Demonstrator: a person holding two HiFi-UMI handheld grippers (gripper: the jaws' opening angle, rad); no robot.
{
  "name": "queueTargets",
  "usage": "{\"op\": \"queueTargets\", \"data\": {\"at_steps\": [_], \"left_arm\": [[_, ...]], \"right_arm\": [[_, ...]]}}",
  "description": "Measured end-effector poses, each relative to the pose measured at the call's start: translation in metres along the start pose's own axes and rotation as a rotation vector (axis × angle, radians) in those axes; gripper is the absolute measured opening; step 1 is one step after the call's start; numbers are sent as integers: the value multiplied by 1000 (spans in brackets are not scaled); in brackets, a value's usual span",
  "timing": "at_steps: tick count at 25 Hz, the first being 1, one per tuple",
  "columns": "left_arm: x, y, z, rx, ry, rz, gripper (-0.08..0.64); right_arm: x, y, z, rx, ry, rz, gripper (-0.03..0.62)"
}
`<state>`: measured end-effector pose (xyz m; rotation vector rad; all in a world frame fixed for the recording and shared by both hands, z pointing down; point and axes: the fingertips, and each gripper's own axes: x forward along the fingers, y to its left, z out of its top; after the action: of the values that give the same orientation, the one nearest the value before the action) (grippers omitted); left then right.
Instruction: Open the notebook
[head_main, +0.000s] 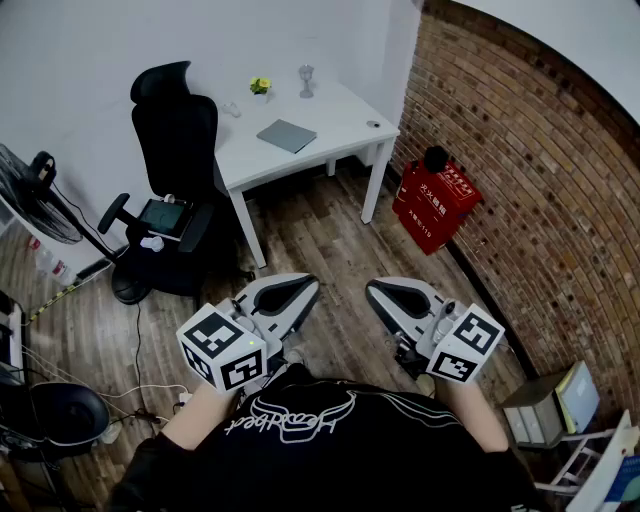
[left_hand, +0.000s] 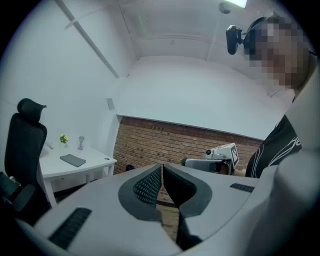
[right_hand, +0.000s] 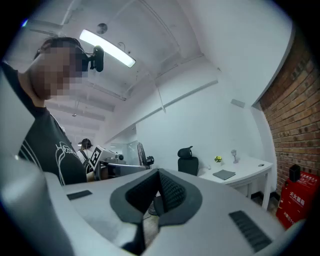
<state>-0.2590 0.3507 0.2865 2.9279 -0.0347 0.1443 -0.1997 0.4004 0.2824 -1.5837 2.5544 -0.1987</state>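
Grey notebook seen unopened on the white table, well apart.
Both the left claw and the right claw are held closed and empty; the approach is judged unstarted, so the table must be neared first.

The white tabletop stands on white legs in the corner of the room. A grey notebook lies flat and closed near its middle.

- Beyond the notebook, toward the wall: a small yellow-green plant.
- Beyond the notebook, right of the plant: a pale goblet-shaped object, possibly a glass.
- Left of the notebook, near the tabletop's edge: a small white item, too small to identify.
- Right of the notebook, near the tabletop's corner: a small dark round object.

None of these items touches the notebook.
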Motion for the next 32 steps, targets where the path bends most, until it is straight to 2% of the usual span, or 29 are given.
{"op": "queueTargets", "data": {"at_steps": [12, 17, 22, 24, 25, 29, 32], "left_arm": [[6, -6, -4, -1, 16, -5, 38], [9, 1, -7, -2, 20, 7, 40], [12, 23, -5, 1, -14, 42, 45], [20, 33, -7, -28, -14, 34, 158], [25, 37, -9, -41, -14, 30, 183], [46, 60, -13, -43, -26, 43, 266], [64, 86, -13, -44, -17, 52, 290]], "right_arm": [[-13, -8, 2, 10, -14, -61, 2], [-13, -17, -2, 33, -21, -67, 2], [-6, -27, -11, 51, -18, -85, 2], [-6, -37, -16, 64, -9, -96, 2], [-6, -42, -17, 69, -5, -103, 2], [0, -67, -18, 70, 11, -132, 2], [13, -95, -21, 77, 30, -152, 2]]}}
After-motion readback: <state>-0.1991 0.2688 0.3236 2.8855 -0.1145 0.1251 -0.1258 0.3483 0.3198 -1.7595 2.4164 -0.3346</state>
